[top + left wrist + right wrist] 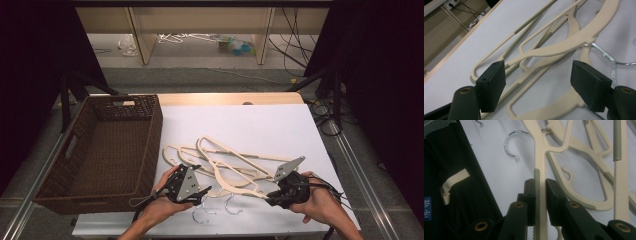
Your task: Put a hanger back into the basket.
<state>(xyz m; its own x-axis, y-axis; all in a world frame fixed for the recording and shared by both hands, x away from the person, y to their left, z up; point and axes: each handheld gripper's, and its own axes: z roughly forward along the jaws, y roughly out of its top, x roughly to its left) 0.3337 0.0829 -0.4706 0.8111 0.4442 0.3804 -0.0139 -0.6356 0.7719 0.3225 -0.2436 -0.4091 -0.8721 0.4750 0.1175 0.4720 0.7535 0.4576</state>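
Several cream plastic hangers (225,160) with metal hooks lie in a tangled pile on the white tabletop (260,125). My right gripper (270,197) is at the pile's near right side. In the right gripper view it (540,187) is shut on the straight arm of one hanger (539,150), whose chrome hook (507,145) curls to the left. My left gripper (202,192) is at the pile's near left. In the left gripper view it (537,75) stands open above the hangers (564,47), its jaws wide apart with nothing clamped between them.
A dark brown wicker basket (155,130), empty inside, stands on the left of the table beside the hangers. Two metal hooks (200,215) lie near the front edge. Black cloth (461,195) hangs below the table edge.
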